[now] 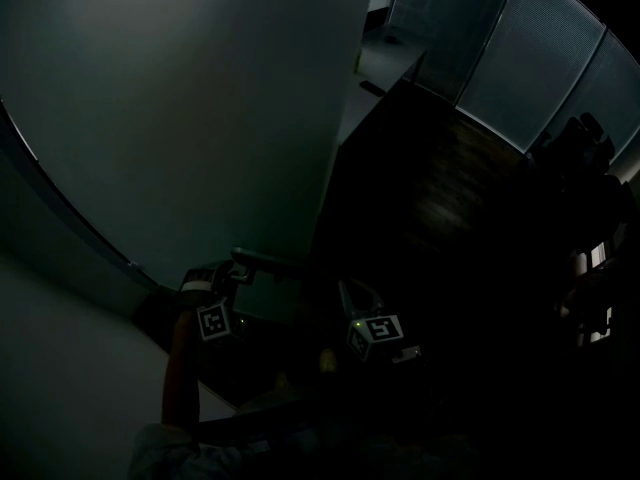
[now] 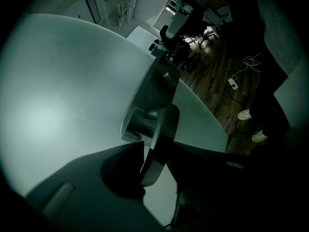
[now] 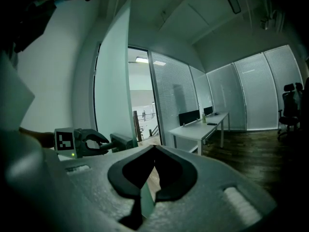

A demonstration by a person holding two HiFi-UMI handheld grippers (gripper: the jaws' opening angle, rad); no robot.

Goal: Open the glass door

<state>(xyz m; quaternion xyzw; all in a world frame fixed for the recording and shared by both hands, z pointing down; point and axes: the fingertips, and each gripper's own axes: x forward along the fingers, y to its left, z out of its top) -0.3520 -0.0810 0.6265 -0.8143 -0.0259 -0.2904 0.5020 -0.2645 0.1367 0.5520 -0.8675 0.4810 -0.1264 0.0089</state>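
The room is dark. The frosted glass door (image 1: 180,118) fills the left of the head view and stands partly open in the right gripper view, glass door (image 3: 113,81). Its metal lever handle (image 1: 262,261) sticks out near the door's edge. My left gripper (image 1: 225,276) is shut on that handle. In the left gripper view the handle (image 2: 161,134) runs between the two jaws of the left gripper (image 2: 157,151), against the pale door (image 2: 63,95). The right gripper view also shows the left gripper (image 3: 99,141) on the handle (image 3: 123,140). My right gripper (image 3: 154,149) is shut and holds nothing, right of the door edge (image 1: 362,313).
Beyond the doorway lie a dark wooden floor (image 1: 450,198), a white desk (image 3: 198,129), an office chair (image 3: 289,110) and glass partitions with blinds (image 3: 251,91). A power strip with cable (image 2: 233,81) and a person's shoes (image 2: 246,114) are on the floor.
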